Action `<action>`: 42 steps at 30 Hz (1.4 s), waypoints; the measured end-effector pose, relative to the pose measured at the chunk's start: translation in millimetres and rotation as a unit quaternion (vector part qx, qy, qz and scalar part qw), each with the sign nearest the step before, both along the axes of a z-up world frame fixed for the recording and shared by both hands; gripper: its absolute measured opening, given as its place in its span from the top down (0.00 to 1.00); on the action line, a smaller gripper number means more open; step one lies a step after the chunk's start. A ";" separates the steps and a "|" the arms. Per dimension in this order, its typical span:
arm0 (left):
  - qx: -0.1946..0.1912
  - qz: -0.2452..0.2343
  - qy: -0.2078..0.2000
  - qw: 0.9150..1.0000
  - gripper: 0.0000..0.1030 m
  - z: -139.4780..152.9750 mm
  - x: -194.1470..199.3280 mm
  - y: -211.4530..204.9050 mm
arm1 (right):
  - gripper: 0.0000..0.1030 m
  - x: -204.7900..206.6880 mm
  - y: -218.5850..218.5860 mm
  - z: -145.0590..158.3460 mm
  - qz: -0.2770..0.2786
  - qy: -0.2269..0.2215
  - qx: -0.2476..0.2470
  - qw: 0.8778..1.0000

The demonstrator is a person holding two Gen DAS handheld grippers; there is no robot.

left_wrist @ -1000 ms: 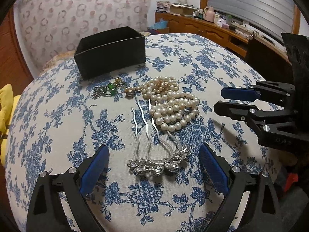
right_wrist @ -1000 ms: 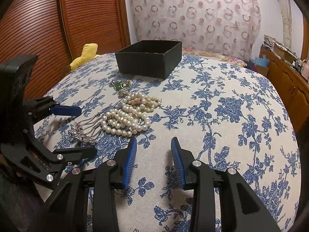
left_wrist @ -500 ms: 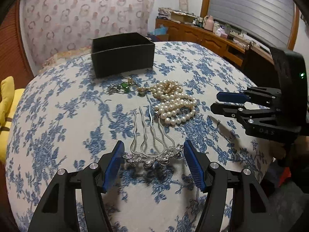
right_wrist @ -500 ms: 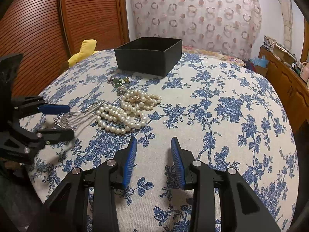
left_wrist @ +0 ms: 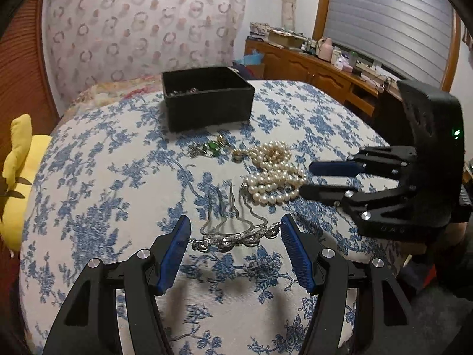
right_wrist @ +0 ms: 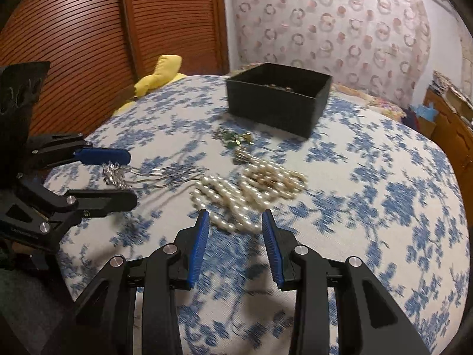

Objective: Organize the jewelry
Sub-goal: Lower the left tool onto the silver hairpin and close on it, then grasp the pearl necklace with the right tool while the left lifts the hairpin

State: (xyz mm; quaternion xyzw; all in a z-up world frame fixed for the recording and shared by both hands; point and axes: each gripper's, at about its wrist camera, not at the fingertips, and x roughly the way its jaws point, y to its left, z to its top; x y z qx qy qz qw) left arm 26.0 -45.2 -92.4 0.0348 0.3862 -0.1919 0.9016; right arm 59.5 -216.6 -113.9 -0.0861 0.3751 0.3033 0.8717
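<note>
Left hand-held gripper (left_wrist: 233, 238): jaws at a middling width, clamped across the jewelled crown of the silver wavy-pronged hair comb (left_wrist: 233, 227), one blue pad at each end; the comb's shadow on the cloth suggests that it hangs clear of the surface.
Right hand-held gripper (right_wrist: 235, 230): narrow gap between its blue pads, nothing between them; it hovers just short of the white pearl strands (right_wrist: 248, 198).
Surface: a rounded top covered with a blue-flowered white cloth (left_wrist: 88, 183); I cannot tell whether it is a bench or a bed.
Loose pieces: the pearls lie heaped near the middle, and a small green-and-gold trinket cluster (left_wrist: 211, 148) sits between them and the box.
Black open-topped square box (left_wrist: 207, 100): near the far edge, well apart from both grippers, with a few small pieces already inside.
Step, as I judge it: carrying the comb towards the box.
Risk: the pads hold only the crown's narrow ends, so the comb could pivot or slip out.
Risk: its long prongs may catch the pearls and drag them along.
Risk: the comb may snag on the box's wall.
</note>
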 end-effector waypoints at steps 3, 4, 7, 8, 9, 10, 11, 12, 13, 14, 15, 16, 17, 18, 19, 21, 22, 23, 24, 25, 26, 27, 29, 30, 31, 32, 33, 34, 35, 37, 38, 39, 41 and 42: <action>-0.003 0.009 -0.006 1.000 0.41 5.3 -0.6 7.8 | 0.62 2.2 7.7 -0.4 0.014 0.007 0.002 1.000; -0.004 0.012 -0.007 1.000 0.41 6.3 -0.8 10.1 | 0.62 2.2 10.4 -0.1 0.021 0.009 0.004 1.000; -0.007 0.019 -0.011 1.000 0.41 9.0 -0.7 16.5 | 0.62 1.3 18.7 1.2 0.038 0.012 0.005 0.999; -0.007 0.020 -0.012 1.000 0.41 9.6 -0.9 18.0 | 0.65 1.2 21.6 1.1 0.043 0.015 0.005 0.999; -0.009 0.022 -0.013 1.000 0.41 10.2 -0.7 19.7 | 0.66 1.7 24.1 0.7 0.048 0.018 0.004 0.999; -0.010 0.023 -0.014 1.000 0.41 10.7 -0.7 20.9 | 0.66 2.7 27.4 -0.6 0.053 0.020 -0.002 0.998; -0.011 0.024 -0.015 1.000 0.41 11.0 -0.4 22.0 | 0.66 3.3 30.5 -2.1 0.054 0.019 -0.009 0.998; -0.012 0.025 -0.015 1.000 0.41 11.2 -0.2 23.0 | 0.67 4.7 33.0 -3.9 0.056 0.021 -0.018 0.998; -0.012 0.026 -0.016 0.999 0.41 11.4 0.1 23.5 | 0.67 6.5 35.3 -6.0 0.056 0.023 -0.026 0.998; -0.013 0.026 -0.016 0.999 0.41 11.6 0.6 23.6 | 0.67 7.7 36.1 -7.9 0.055 0.024 -0.033 0.998; -0.013 0.027 -0.017 0.999 0.41 12.2 0.4 23.7 | 0.69 8.5 37.2 -9.3 0.054 0.022 -0.042 0.997; -0.014 0.027 -0.018 0.999 0.41 12.9 0.5 23.7 | 0.69 8.2 38.0 -9.3 0.056 0.018 -0.048 0.997; -0.015 0.027 -0.020 0.999 0.41 14.0 0.3 24.3 | 0.69 8.5 39.2 -9.8 0.057 0.017 -0.051 0.997; -0.016 0.027 -0.022 0.999 0.41 15.7 0.7 24.6 | 0.72 7.9 39.9 -10.0 0.057 0.014 -0.056 0.997; -0.016 0.027 -0.024 0.999 0.41 17.0 1.8 24.8 | 0.75 7.4 40.0 -10.4 0.054 0.008 -0.062 0.997; -0.016 0.028 -0.029 0.999 0.41 20.3 2.8 24.3 | 0.91 8.4 37.9 -10.6 0.056 0.007 -0.062 0.996; -0.016 0.028 -0.031 0.999 0.41 21.9 3.8 24.2 | 0.91 9.6 35.9 -10.8 0.057 0.010 -0.058 0.997; -0.016 0.028 -0.033 0.999 0.41 23.0 4.5 24.1 | 0.92 11.0 34.0 -10.6 0.056 0.013 -0.053 0.997; -0.016 0.029 -0.035 0.999 0.41 25.0 5.7 24.0 | 0.92 11.8 33.1 -10.2 0.055 0.015 -0.050 0.997; -0.017 0.029 -0.037 0.999 0.41 26.8 7.0 24.3 | 0.92 12.4 31.9 -8.8 0.052 0.014 -0.048 0.997; -0.018 0.029 -0.040 0.999 0.41 29.2 9.0 24.5 | 0.92 12.7 30.1 -6.0 0.049 0.010 -0.045 0.998; -0.018 0.030 -0.042 0.999 0.41 31.3 10.2 24.6 | 0.92 13.6 29.3 -3.5 0.047 0.006 -0.041 0.998; -0.019 0.030 -0.045 0.998 0.41 34.2 12.4 25.2 | 0.92 16.2 22.7 8.4 0.038 -0.002 -0.022 0.999; -0.018 0.030 -0.049 0.998 0.41 37.5 14.6 25.1 | 0.92 17.6 19.4 14.9 0.034 -0.007 -0.014 0.999; -0.018 0.029 -0.053 0.998 0.41 40.1 16.2 25.1 | 0.92 19.1 15.3 23.8 0.029 -0.015 -0.006 0.999; -0.018 0.029 -0.056 0.998 0.41 41.5 17.1 24.9 | 0.92 20.5 12.8 30.8 0.026 -0.022 -0.002 0.999; -0.020 0.029 -0.060 0.998 0.41 44.6 19.3 25.1 | 0.92 22.0 10.8 36.1 0.024 -0.027 0.000 0.999; -0.021 0.029 -0.063 0.997 0.41 47.5 21.6 25.2 | 0.92 23.3 8.0 44.5 0.021 -0.037 0.002 0.999; -0.021 0.029 -0.067 0.997 0.41 50.0 23.8 25.0 | 0.92 25.1 6.6 49.9 0.019 -0.042 0.003 0.999; -0.021 0.029 -0.071 0.997 0.41 54.0 26.9 24.4 | 0.92 27.9 3.9 60.6 0.015 -0.053 0.005 0.998; -0.021 0.029 -0.074 0.997 0.41 56.2 29.0 24.2 | 0.92 29.3 2.0 67.3 0.014 -0.060 0.007 0.998; -0.019 0.029 -0.077 0.996 0.41 58.8 31.1 23.6 | 0.92 30.5 0.6 72.6 0.014 -0.065 0.009 0.998; -0.017 0.028 -0.081 0.996 0.41 62.7 34.3 22.5 | 0.92 32.3 -0.2 83.5 0.013 -0.077 0.011 0.997; -0.016 0.028 -0.084 0.996 0.41 65.0 35.9 22.1 | 0.92 33.1 -0.2 87.7 0.013 -0.082 0.012 0.997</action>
